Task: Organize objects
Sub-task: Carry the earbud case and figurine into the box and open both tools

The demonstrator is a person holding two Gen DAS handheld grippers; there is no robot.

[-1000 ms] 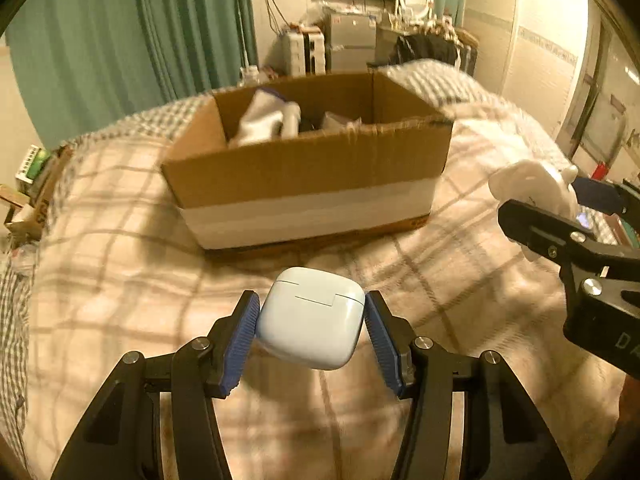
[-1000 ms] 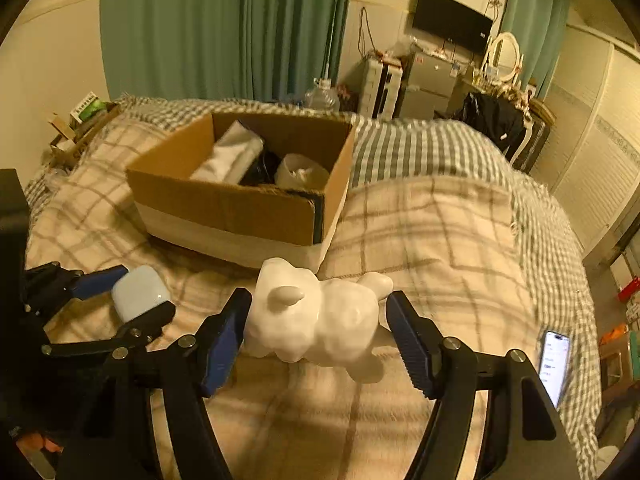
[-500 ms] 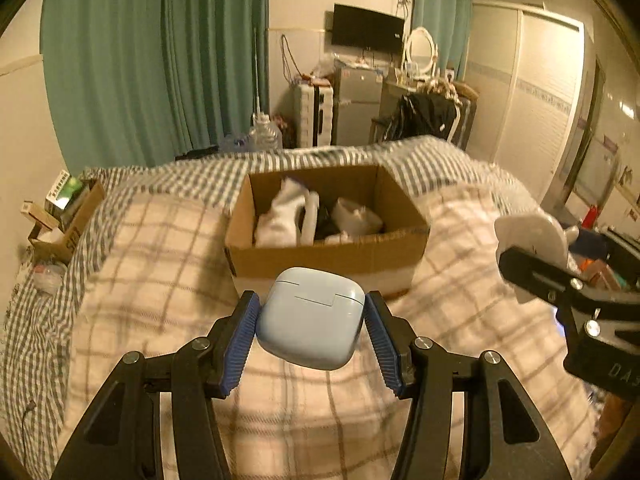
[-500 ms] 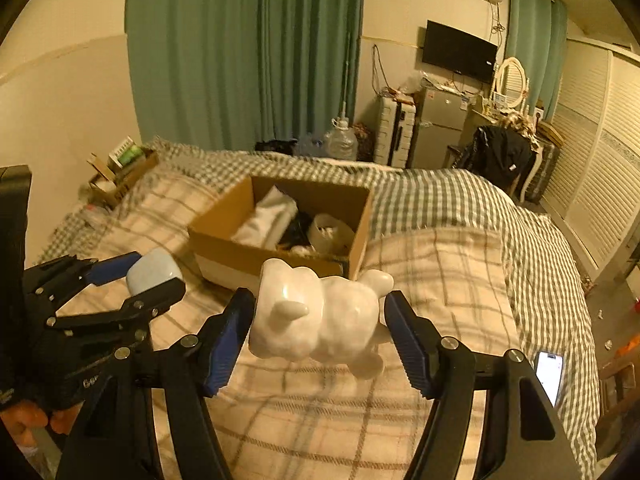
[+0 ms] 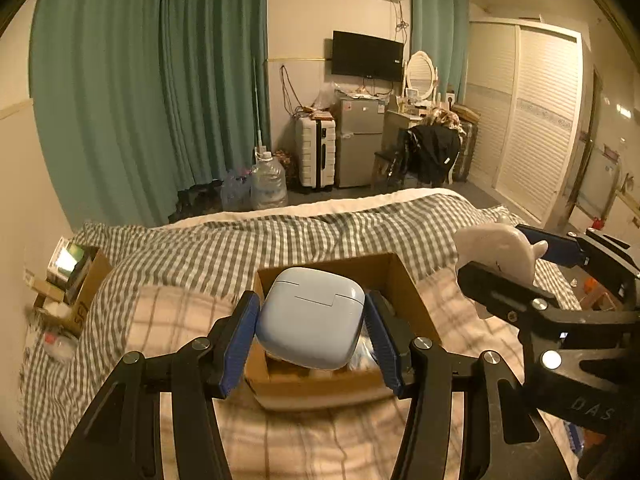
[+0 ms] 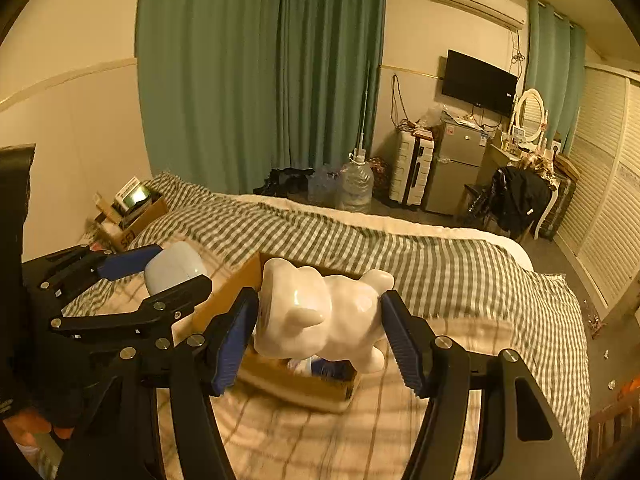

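Left wrist view: I am carrying a pale blue earbud case point(image 5: 310, 316), pinched by its two sides between the left gripper point(image 5: 312, 332) pads, lid seam facing me, hinge end up.
Right wrist view: I am holding a white ceramic animal figurine point(image 6: 320, 312) in the right gripper point(image 6: 320, 332); its jaws have just been closing in on it, the left pad touching its head, the right pad just beside its rump.
Figurine axis: long axis is running across the jaws, head toward my left, legs down.
Box position: the open cardboard box point(image 5: 404, 280) is lying on the plaid blanket point(image 5: 168, 312), ahead of and below both tongs.
Nearer hand: I am judging both about level, the box sitting more directly beneath the left one.
Next move: I am expecting to lower each item into the box.
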